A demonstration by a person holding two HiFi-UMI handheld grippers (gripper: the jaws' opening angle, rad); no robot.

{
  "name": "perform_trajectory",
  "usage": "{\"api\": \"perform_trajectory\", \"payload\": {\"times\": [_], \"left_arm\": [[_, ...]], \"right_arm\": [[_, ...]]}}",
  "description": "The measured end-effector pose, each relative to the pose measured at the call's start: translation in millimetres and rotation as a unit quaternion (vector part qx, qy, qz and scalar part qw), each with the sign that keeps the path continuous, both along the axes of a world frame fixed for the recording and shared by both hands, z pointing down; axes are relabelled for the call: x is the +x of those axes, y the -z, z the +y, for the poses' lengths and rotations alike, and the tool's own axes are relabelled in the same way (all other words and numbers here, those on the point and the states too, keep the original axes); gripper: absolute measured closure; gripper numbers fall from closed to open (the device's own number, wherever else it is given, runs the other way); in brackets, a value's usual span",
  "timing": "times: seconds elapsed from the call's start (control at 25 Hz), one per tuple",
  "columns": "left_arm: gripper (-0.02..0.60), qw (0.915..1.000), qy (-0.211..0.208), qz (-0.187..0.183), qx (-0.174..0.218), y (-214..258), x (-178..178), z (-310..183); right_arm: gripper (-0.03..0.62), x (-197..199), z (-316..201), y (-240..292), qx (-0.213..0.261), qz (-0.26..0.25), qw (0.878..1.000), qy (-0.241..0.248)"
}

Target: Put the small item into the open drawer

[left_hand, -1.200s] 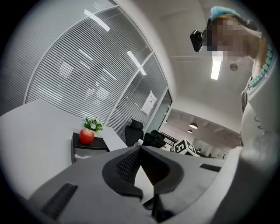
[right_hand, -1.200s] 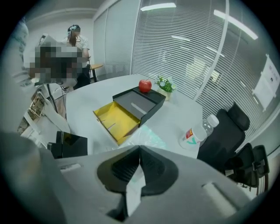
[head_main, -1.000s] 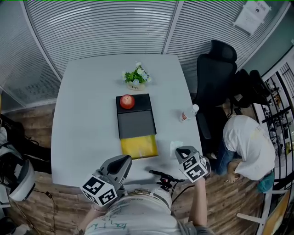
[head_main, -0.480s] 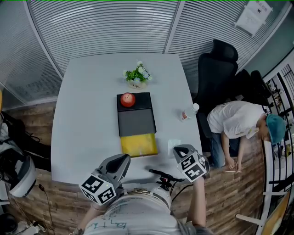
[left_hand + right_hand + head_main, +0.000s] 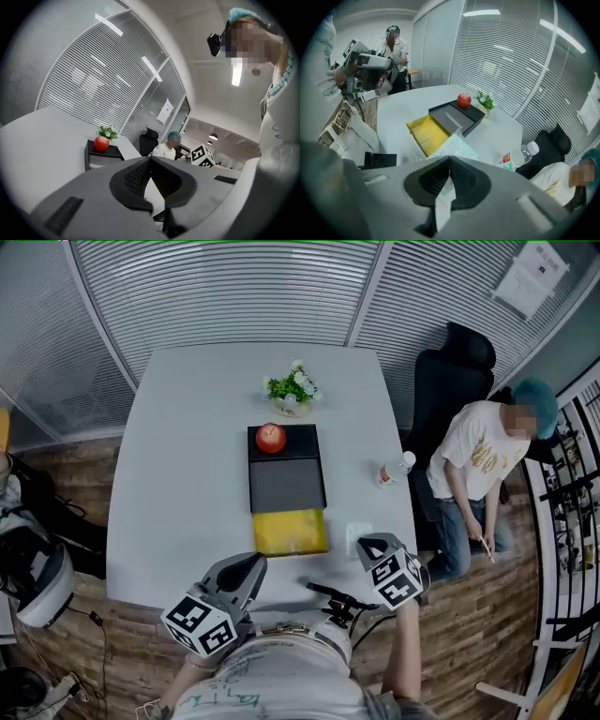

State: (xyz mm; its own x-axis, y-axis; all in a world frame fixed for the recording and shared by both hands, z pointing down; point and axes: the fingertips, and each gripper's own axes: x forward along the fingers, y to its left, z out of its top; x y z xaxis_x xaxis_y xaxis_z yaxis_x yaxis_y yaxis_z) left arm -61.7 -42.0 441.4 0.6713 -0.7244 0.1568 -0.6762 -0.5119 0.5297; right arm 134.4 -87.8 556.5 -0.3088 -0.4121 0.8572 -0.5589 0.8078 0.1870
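- R claw (image 5: 450,159): jaws clamped on a thin see-through packet (image 5: 457,144). Packet's top sticks out past the tips, and a strip shows btwn the pads.
- Packet is over near-right part of white table (image 5: 187,474), just right of yellow drawer (image 5: 291,532), not in it.
- Drawer is pulled out toward the wearer from a black box (image 5: 287,486).
- Apple (image 5: 270,438) on box top; plant (image 5: 293,390) beyond it.
- L claw (image 5: 151,161): jaws pressed together, empty, at near table edge, left of drawer.
- Bottle (image 5: 394,469) lies near table's right edge. Bystander (image 5: 473,460) stands by a black chair (image 5: 441,381).
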Motion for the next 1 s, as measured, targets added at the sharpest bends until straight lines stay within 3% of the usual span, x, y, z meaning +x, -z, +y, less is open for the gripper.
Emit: {"api": "perform_trajectory", "payload": {"times": [1.0], "left_arm": [[0.584,0.9995,0.032,0.004,-0.008,-9,-56,6]], "right_arm": [[0.589,-104,-13,-25,-0.016,-0.014,0.996,0.089]]}}
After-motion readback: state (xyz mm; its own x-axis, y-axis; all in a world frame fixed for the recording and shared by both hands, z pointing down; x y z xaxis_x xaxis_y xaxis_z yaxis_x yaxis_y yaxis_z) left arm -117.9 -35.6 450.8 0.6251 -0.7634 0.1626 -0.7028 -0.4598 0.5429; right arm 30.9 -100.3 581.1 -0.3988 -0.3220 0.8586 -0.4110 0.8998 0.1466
